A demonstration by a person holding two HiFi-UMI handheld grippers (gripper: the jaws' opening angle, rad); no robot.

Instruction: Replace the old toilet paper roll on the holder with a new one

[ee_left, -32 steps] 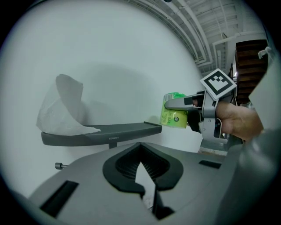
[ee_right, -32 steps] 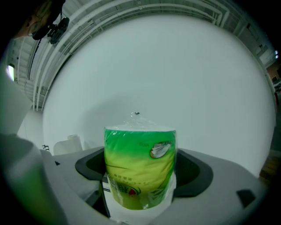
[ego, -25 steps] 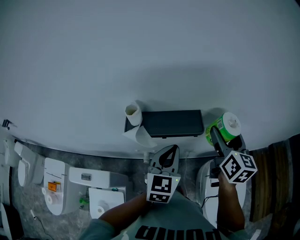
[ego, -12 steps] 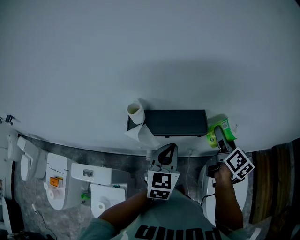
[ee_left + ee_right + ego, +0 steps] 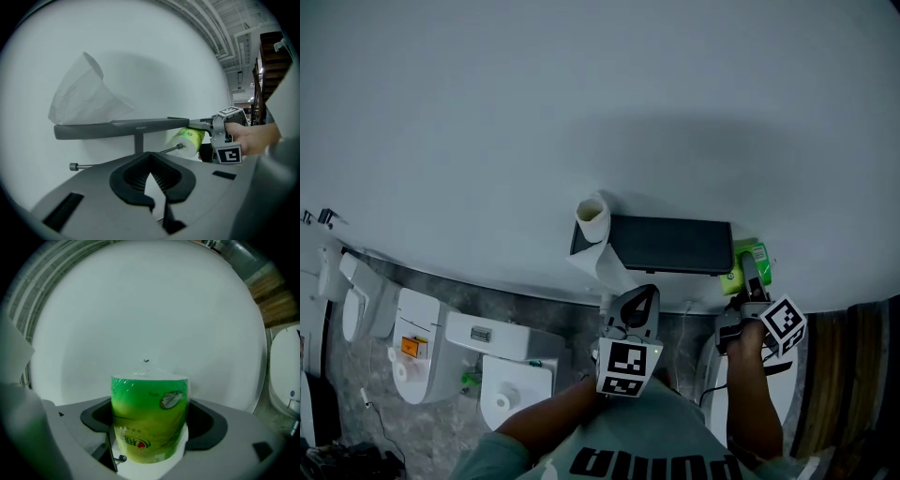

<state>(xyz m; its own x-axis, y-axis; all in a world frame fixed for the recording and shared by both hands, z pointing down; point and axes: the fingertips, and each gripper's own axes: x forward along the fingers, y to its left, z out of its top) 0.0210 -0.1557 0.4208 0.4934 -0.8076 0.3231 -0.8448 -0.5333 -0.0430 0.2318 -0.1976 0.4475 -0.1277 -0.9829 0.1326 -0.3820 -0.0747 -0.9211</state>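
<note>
**A:** What fills the head view?

**B:** Mostly a plain white wall (image 5: pixel 581 112). Below it there is a grey floor (image 5: pixel 572 319) with white toilets (image 5: pixel 502 375) standing on it at the lower left.

**A:** And the holder?

**B:** The dark holder (image 5: pixel 670 244) is fixed to the wall, a flat shelf with a thin rod (image 5: pixel 117 161) under it. The old roll (image 5: pixel 592 217) stands on the shelf's left end, and a loose sheet hangs from it down over the edge.

**A:** Where is the new roll?

**B:** The new roll (image 5: pixel 149 418), in its green wrapper, is at the holder's right end, just below shelf level. The right claw (image 5: pixel 753 277) is clamped on it, one jaw on each side, and a hand (image 5: pixel 253 138) holds that gripper.

**A:** Is it on the rod?

**B:** The rod's knobbed tip (image 5: pixel 180 146) sits right at the roll's end. In the right gripper view the knob shows beside the roll's lower edge. I cannot tell whether it has entered the core.

**A:** The other claw?

**B:** The left claw (image 5: pixel 636 305) is below the holder's middle, apart from it and pointing toward the wall. Its tips are drawn together with nothing between them.
</note>
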